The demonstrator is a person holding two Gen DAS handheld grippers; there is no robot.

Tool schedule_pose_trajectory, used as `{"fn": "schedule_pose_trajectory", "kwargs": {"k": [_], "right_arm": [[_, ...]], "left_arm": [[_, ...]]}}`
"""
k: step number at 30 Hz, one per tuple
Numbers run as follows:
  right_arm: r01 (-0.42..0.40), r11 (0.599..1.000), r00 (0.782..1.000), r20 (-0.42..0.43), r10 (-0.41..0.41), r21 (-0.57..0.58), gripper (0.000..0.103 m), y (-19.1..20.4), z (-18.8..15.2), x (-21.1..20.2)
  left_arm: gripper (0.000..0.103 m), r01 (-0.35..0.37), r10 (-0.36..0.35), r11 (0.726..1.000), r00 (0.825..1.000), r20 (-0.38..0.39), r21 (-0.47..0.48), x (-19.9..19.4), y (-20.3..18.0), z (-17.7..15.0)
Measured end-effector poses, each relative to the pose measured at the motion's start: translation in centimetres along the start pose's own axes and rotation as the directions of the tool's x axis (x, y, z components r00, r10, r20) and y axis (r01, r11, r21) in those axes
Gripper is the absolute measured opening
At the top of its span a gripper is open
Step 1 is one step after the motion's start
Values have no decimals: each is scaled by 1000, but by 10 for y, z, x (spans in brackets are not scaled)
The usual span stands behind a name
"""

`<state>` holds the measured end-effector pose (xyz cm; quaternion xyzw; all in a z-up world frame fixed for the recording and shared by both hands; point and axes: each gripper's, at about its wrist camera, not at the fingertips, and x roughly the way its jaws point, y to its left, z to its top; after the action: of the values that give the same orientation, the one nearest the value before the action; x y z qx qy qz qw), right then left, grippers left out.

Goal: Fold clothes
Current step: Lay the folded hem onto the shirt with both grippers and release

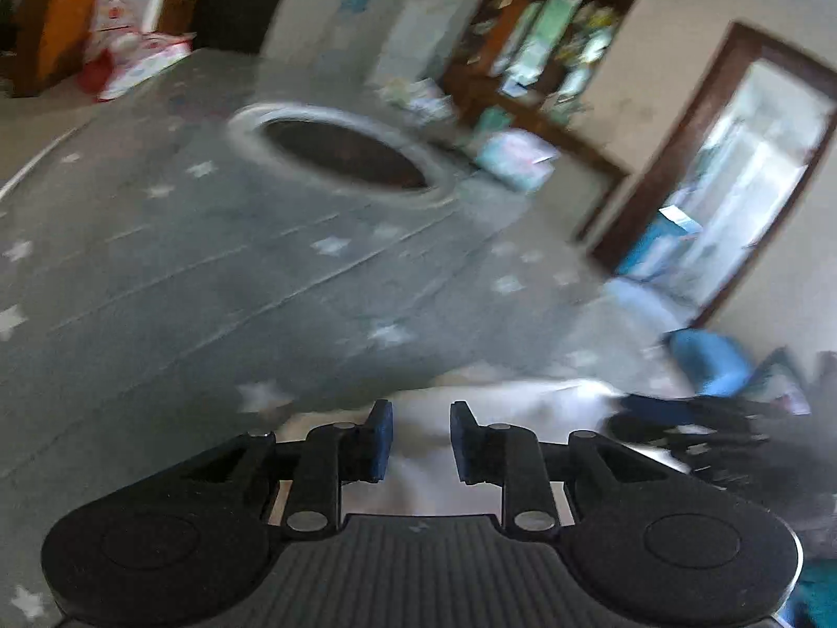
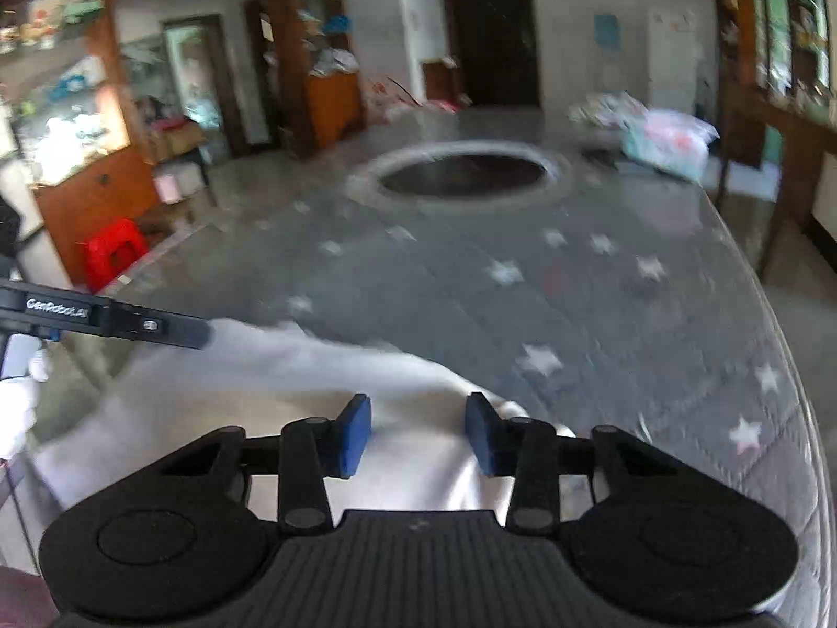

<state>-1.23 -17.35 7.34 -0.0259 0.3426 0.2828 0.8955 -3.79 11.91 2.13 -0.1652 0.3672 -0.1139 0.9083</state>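
Observation:
A white garment (image 2: 261, 377) lies spread on a grey star-patterned table cover (image 2: 575, 282), near the front edge. My right gripper (image 2: 418, 429) hovers over the garment's right part, its blue pads apart and nothing pinched between them. My left gripper (image 1: 421, 434) is also open above the white garment (image 1: 497, 403), with cloth showing through the gap. In the right wrist view the left gripper (image 2: 199, 335) reaches in from the left, its tip at the garment's far edge, held by a white-gloved hand (image 2: 15, 408). Both views are blurred.
A round dark opening with a pale ring (image 2: 460, 172) sits mid-table. Plastic bags (image 2: 669, 141) lie at the far right edge. A red stool (image 2: 112, 251) and wooden cabinets (image 2: 94, 193) stand left of the table. Blue cloth (image 1: 711, 361) lies to the right.

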Motion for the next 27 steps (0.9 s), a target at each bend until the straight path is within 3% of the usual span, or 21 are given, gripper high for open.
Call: {"fn": "schedule_pose_trajectory", "kwargs": {"k": [3,10,16,21,27], "right_arm": [[14,1000,1000,6,-14,18,37,-3,1,-2],[-27,998,998,58,30,-56,38,27,12,-4],[-17,998,1000,5,18,-58,38,35,5,23],[-35,995,999,26,38,-98,38,42,0,-2],[-37,975,999,7,39,-220,40,62,-23,-17]], "left_arm": [[25,38,-37,999,999,18,-32,-5,9,-2],[29,72,-75,996,995,72,44,-20,-20,-1],[30,47,-51,993,998,36,107,-5,-28,-14],[40,49,-59,990,996,72,128,-20,-35,-18],[44,12,-36,967,995,93,254,-34,-57,-40]]}}
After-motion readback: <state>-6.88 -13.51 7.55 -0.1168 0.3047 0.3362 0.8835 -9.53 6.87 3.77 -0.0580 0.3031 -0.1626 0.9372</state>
